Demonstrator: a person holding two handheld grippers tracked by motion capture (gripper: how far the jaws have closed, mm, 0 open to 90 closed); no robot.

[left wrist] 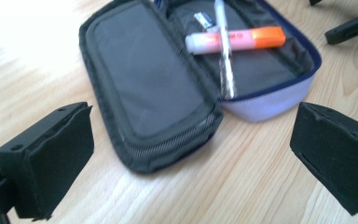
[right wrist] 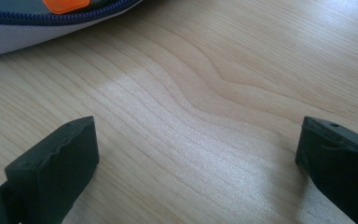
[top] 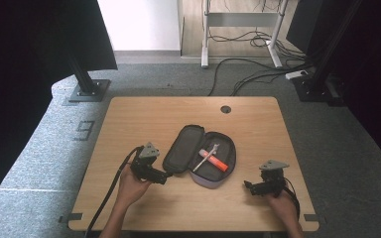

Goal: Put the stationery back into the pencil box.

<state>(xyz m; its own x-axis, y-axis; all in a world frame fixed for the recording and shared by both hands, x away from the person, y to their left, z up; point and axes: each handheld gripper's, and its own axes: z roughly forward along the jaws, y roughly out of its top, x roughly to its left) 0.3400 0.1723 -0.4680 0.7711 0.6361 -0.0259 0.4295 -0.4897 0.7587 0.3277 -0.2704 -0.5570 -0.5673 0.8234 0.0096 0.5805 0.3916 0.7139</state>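
Your left tongs (left wrist: 191,154) hang spread just before the open pencil case (top: 200,155); your right tongs (right wrist: 198,163) gape over bare table (right wrist: 214,93).

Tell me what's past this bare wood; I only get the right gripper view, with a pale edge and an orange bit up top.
Observer: That edge is an open pencil case, lid flap laid flat.
Operator: And the orange bit?
Observer: The cap of a pink highlighter lying inside.
Operator: Anything else in there?
Observer: A silvery pen lies across the highlighter.
Operator: Where's the other gripper?
Observer: The left gripper sits open at the flap's near end, touching nothing I can make out.
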